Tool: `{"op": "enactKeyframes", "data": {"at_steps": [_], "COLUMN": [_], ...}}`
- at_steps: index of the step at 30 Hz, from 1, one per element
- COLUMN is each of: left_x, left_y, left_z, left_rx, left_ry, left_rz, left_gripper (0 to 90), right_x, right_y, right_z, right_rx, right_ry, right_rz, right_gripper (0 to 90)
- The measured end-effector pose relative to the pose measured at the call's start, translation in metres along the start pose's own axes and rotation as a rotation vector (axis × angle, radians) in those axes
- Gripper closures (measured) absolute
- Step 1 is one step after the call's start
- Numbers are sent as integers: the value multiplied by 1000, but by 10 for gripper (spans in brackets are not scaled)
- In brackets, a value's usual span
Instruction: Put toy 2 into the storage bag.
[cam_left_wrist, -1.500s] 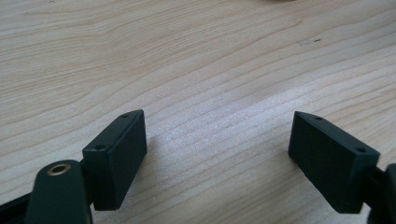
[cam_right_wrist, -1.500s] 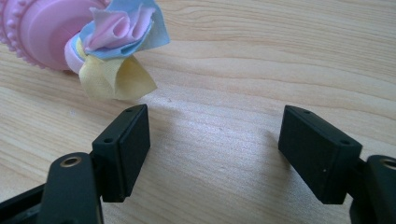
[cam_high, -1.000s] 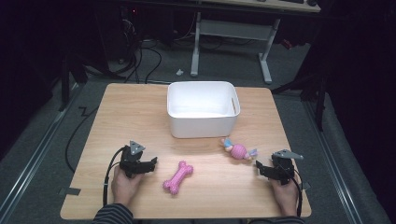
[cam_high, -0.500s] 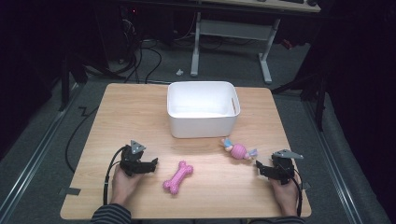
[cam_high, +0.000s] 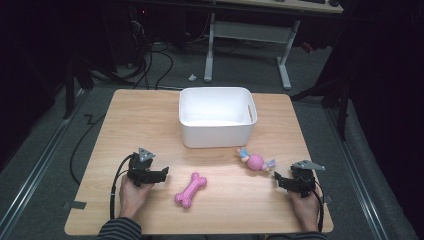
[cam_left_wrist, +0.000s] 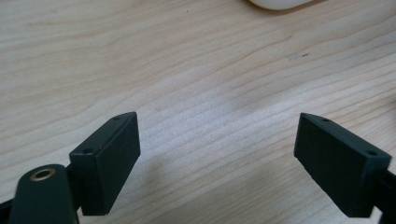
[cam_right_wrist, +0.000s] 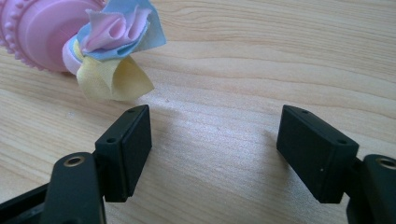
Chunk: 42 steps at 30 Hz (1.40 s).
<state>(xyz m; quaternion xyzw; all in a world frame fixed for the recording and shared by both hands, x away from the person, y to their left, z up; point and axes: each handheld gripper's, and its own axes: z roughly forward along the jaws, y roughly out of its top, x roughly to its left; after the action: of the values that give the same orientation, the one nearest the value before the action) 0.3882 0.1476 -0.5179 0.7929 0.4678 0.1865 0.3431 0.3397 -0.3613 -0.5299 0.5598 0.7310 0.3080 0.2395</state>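
The pink bone toy (cam_high: 190, 190) lies flat on the wooden table (cam_high: 150, 115), just beyond the fingertips of the left gripper (cam_high: 163, 172) and a little toward the person; nothing touches it. The left gripper's jaws have just been opening and now stand wide apart, with bare wood between them in the left gripper view (cam_left_wrist: 217, 158); they hold nothing. The pink ball toy (cam_high: 255, 161) with pastel cloth tails lies just ahead of the right gripper (cam_high: 277, 180); in the right gripper view its yellow and blue cloth end (cam_right_wrist: 116, 51) sits just past the left-hand finger (cam_right_wrist: 126, 149), near it but apart; the right gripper (cam_right_wrist: 215, 149) is also spread wide and empty, resting low over the wood. Farther out beyond both sets of fingers, the white bin (cam_high: 218, 135) stands upright, mid-table, well apart from either gripper.
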Motion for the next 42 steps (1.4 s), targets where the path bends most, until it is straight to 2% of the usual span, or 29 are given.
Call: {"op": "enactKeyframes", "data": {"at_steps": [1, 7, 12, 18, 23, 28, 29, 34, 42], "left_x": [-1, -3, -7, -16, -31, -42, -46, -58, -76], "left_y": [2, 4, 7, 12, 17, 18, 18, 19, 22], "left_z": [-5, -13, -22, -33, -43, -45, -45, -42, -38], "left_rx": [-16, -10, -24, -28, -23, -16, -14, 4, 39], "left_ry": [4, -20, -30, -61, -65, -94, -109, -132, -162], "left_rz": [9, 0, 20, 33, 66, 88, 97, 121, 157], "left_gripper": [153, 187, 227, 227, 224, 232, 263, 302, 302], "right_x": [0, 0, 0, 0, 0, 0, 0, 0, 0], "right_y": [0, 0, 0, 0, 0, 0, 0, 0, 0], "right_z": [0, 0, 0, 0, 0, 0, 0, 0, 0], "right_rx": [0, 1, 1, 0, 0, 1, 0, -1, 0], "right_ry": [-1, -1, -2, -1, -2, -2, -2, -1, -3], "right_rz": [0, 0, -1, -2, -2, -1, -3, -4, -4], "right_gripper": [267, 267, 267, 267, 267, 269, 269, 269, 269]}}
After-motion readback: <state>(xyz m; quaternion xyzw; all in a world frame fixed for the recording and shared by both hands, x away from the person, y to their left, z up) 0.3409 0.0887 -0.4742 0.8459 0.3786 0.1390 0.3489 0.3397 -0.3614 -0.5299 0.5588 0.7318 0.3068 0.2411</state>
